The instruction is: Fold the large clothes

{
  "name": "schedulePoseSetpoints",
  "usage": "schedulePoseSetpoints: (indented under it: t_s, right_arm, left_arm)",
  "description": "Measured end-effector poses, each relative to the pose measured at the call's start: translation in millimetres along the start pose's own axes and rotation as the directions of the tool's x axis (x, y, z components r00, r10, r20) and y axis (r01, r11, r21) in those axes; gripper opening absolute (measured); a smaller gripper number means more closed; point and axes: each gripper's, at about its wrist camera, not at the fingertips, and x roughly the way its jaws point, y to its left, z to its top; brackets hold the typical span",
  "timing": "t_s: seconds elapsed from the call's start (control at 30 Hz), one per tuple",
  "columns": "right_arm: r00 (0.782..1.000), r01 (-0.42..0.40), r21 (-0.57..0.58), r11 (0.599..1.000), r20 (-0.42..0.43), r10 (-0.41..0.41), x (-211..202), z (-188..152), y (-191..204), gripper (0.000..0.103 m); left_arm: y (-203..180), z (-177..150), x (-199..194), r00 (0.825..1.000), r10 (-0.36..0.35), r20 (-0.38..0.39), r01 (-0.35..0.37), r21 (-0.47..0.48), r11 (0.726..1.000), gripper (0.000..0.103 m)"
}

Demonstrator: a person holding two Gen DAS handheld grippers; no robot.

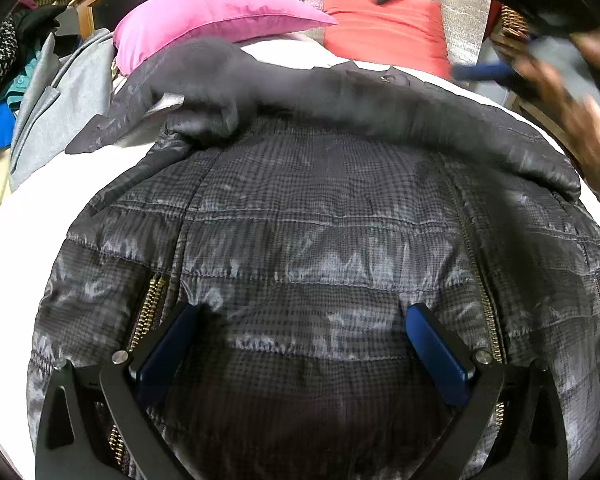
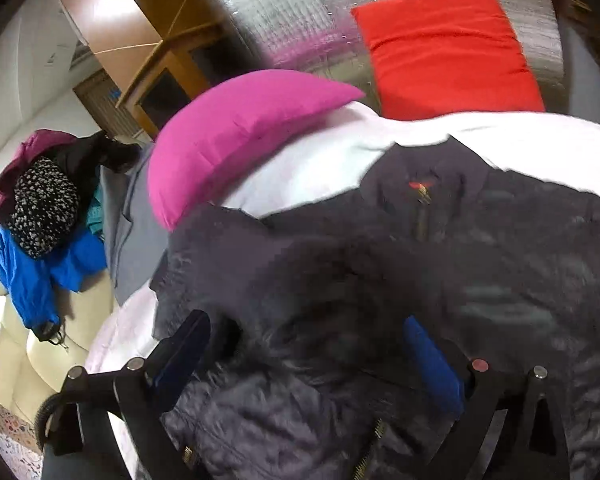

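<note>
Now | quilted shiny jacket [image 1: 320, 240] on white sheet [image 1: 40, 208] | left gripper [image 1: 304, 320], right gripper [image 2: 308, 344] gaping

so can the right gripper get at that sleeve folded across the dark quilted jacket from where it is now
Probably yes. The right gripper stands open right above the dark quilted jacket, and the folded sleeve lies on top of it, with nothing covering it. The pink cushion sits farther back, out of the way.
</note>
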Motion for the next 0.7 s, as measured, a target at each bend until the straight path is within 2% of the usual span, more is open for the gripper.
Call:
schedulePoseSetpoints:
  t_s: [0.07,0.13,0.17,0.23,0.33,0.43,0.5,0.63,0.7]
  right_arm:
    - [1.0,0.009,0.063,0.998,0.023,-0.01,-23,-8,-32,0.099]
    - [0.999,0.008,0.111,0.994,0.047,-0.013,-44,-13,-52,0.099]
    - [0.998,0.011,0.136,0.991,0.059,-0.019,-51,-15,-66,0.099]
    - [0.995,0.015,0.196,0.981,0.091,-0.034,-69,-25,-95,0.099]
    - [0.993,-0.017,0.279,0.96,0.118,-0.017,-99,-28,-130,0.099]
    - [0.99,-0.073,0.358,0.931,0.136,0.025,-103,-38,-161,0.099]
    - [0.989,-0.097,0.379,0.92,0.14,0.047,-102,-43,-170,0.098]
    - [0.985,-0.136,0.398,0.907,0.151,0.082,-97,-52,-180,0.098]
    - [0.986,-0.133,0.389,0.911,0.147,0.081,-94,-53,-180,0.098]
  left_arm:
    - [1,3,-1,1.0,-0.007,-0.025,0.007,-0.001,1.0,0.103]
    - [4,11,-8,0.997,-0.056,-0.053,0.055,-0.019,0.998,0.103]
    - [9,20,-18,0.993,-0.108,-0.042,0.106,-0.05,0.993,0.103]
    - [17,39,-35,0.987,-0.158,0.004,0.157,-0.112,0.981,0.103]
    - [22,83,-44,0.977,-0.209,0.046,0.213,-0.162,0.963,0.103]
    - [17,126,-23,0.973,-0.226,0.044,0.23,-0.159,0.96,0.103]
    - [15,152,8,0.982,-0.188,0.028,0.19,-0.172,0.967,0.103]
    - [16,168,63,0.993,-0.097,-0.071,0.08,-0.214,0.973,0.103]
    - [18,165,93,0.984,0.011,-0.176,-0.045,-0.194,0.98,0.097]
